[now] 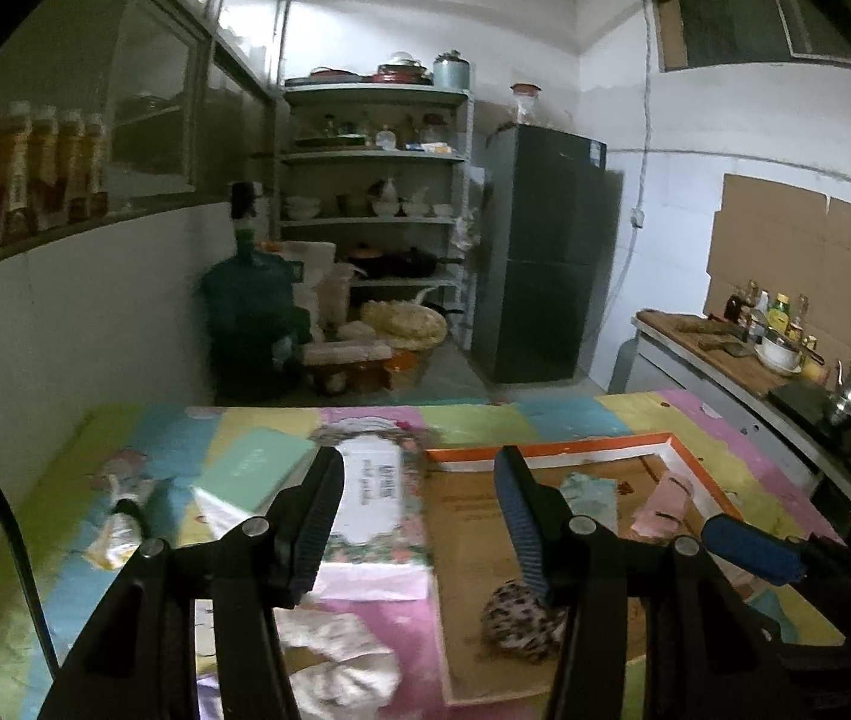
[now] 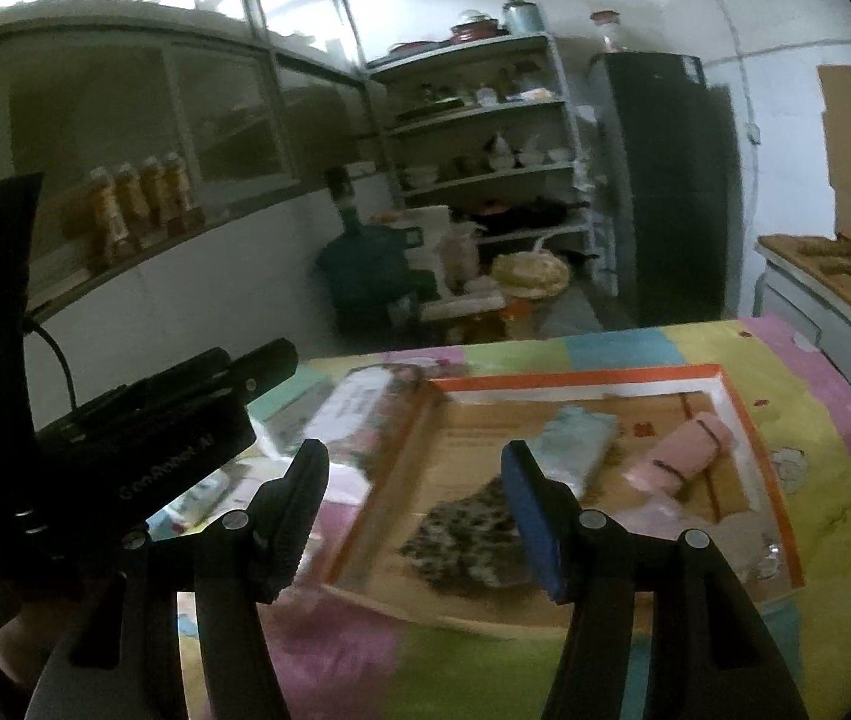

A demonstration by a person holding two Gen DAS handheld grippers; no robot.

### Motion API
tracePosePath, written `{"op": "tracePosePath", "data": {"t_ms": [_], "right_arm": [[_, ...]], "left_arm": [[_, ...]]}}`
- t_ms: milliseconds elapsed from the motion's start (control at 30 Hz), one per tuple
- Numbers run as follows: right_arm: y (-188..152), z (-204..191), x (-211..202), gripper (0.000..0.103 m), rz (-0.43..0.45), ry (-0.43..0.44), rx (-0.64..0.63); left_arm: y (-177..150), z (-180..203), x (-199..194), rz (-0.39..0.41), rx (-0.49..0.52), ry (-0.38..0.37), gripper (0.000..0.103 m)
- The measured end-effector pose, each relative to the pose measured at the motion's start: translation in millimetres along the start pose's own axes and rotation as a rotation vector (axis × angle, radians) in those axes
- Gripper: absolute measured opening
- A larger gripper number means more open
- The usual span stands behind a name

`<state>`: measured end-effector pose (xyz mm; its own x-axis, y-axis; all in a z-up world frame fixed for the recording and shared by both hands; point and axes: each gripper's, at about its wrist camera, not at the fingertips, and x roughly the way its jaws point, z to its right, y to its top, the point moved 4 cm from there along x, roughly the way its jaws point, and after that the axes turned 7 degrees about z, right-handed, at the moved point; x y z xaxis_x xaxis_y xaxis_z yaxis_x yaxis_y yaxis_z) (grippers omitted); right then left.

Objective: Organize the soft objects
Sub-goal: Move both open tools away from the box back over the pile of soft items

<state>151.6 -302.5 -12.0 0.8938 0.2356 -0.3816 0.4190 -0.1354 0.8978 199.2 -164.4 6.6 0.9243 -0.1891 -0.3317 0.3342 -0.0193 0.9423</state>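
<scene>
A shallow cardboard box with an orange rim [image 1: 551, 450] [image 2: 575, 381] lies on the colourful tablecloth. Inside it are a leopard-print cloth [image 1: 521, 618] [image 2: 461, 540], a folded light-blue cloth [image 1: 590, 489] [image 2: 575, 444] and a rolled pink cloth [image 1: 665, 504] [image 2: 683, 459]. A crumpled white cloth [image 1: 341, 654] rests on the table left of the box. My left gripper [image 1: 419, 516] hovers open over the box's left edge, holding nothing. My right gripper [image 2: 416, 519] hangs open above the leopard cloth, with nothing gripped. Its blue finger [image 1: 749, 552] shows at the right of the left wrist view.
A green booklet [image 1: 257, 468] and a flowered card [image 1: 377, 492] lie left of the box. Beyond the table stand a water jug [image 1: 248, 300], shelves of dishes [image 1: 374, 180] and a dark fridge [image 1: 545, 252]. A counter with bottles [image 1: 767, 330] runs along the right.
</scene>
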Motion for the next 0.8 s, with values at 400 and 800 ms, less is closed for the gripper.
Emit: {"op": "tracePosePath", "data": {"t_ms": [400, 800], "right_arm": [[-1.9, -59.5, -18.9, 0.062, 0.044, 0.033, -0.055], [-14.6, -109.2, -26.1, 0.075, 0.060, 0.084, -0.094]], "left_arm": [[2.1, -44.0, -42.5, 0.037, 0.007, 0.040, 0.052], [-9.9, -100.6, -78.0, 0.054, -0.024, 0.089, 0.060]]}}
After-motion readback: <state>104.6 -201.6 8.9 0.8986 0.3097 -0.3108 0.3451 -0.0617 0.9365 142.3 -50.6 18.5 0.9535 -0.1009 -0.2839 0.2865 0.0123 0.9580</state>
